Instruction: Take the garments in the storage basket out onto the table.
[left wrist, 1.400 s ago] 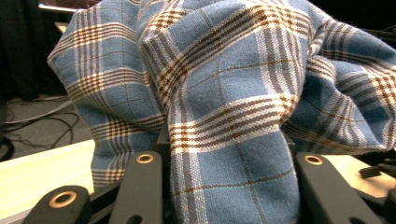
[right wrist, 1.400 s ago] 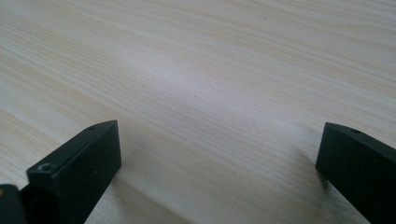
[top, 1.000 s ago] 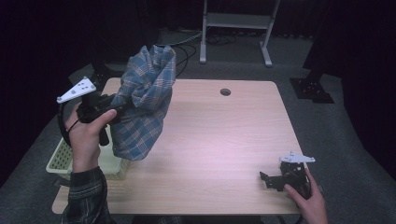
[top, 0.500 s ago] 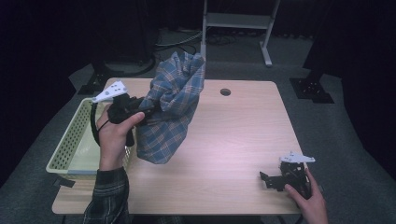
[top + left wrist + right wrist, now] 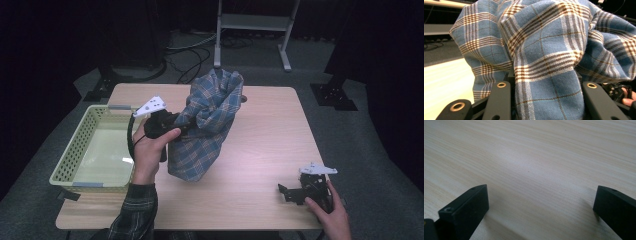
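1. Over the middle of the desk (image 5: 260, 150), we hold the plaid shirt (image 5: 205, 130) bunched in the left hand-held gripper (image 5: 172, 127), whose jaws are clamped on a thick fold of the cloth; the left gripper view shows that fold running down between them.
2. Our judgement: the step in hand is laying the shirt on the bare wood, so we would lower it until the hanging hem touches first, then draw the grip sideways so the cloth unrolls flat rather than dropping in a heap.
3. We should keep clear of the yellow mesh basket (image 5: 75, 150) just beside the left hand.
4. Our right hand-held gripper (image 5: 305, 192) rests near the desk's front right corner, jaws spread wide with nothing between them; it could pin a corner once the cloth lands.
5. Blue with brown and cream checks, the shirt looks soft and woven; it may be a cloth, since collar and sleeves are lost in the folds.
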Demonstrator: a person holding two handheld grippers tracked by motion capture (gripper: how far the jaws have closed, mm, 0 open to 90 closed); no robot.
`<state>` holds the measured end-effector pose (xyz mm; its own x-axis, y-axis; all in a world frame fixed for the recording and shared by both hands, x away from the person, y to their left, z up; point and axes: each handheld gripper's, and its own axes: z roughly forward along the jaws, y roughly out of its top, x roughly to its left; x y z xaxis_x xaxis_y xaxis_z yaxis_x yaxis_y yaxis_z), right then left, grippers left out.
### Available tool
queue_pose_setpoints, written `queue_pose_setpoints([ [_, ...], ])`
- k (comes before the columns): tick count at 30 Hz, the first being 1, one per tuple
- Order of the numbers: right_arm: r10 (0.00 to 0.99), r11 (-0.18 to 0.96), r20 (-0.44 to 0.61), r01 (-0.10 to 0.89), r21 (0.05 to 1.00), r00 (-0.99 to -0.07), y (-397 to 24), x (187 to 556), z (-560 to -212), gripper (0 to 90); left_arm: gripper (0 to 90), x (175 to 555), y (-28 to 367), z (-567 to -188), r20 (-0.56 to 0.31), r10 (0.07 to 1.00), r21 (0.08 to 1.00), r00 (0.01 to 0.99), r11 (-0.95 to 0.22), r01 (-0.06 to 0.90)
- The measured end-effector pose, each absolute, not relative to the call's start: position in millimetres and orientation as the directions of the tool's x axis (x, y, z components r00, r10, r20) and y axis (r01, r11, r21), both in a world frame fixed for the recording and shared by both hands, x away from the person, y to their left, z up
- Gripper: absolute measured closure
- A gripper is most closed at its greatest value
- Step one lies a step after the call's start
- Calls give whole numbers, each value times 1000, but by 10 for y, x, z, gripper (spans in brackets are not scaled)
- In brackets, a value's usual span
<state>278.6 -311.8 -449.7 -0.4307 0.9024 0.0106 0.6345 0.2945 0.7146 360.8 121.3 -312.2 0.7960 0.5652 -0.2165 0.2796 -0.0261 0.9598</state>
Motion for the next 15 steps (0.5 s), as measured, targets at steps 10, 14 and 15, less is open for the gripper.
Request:
queue_pose_setpoints([
  [10,903,293,11,635,715,-430,-3117,2785,-4497,0,600,3651,1004,-3427,-219,558,947,800,-76,312],
  [14,903,294,11,635,715,-430,-3117,2785,-4497,0,599,3673,941,-3537,-223,558,939,799,-97,330],
  [15,903,294,11,635,715,-430,-3117,2785,-4497,0,600,3678,931,-3555,-220,559,938,799,-104,331],
])
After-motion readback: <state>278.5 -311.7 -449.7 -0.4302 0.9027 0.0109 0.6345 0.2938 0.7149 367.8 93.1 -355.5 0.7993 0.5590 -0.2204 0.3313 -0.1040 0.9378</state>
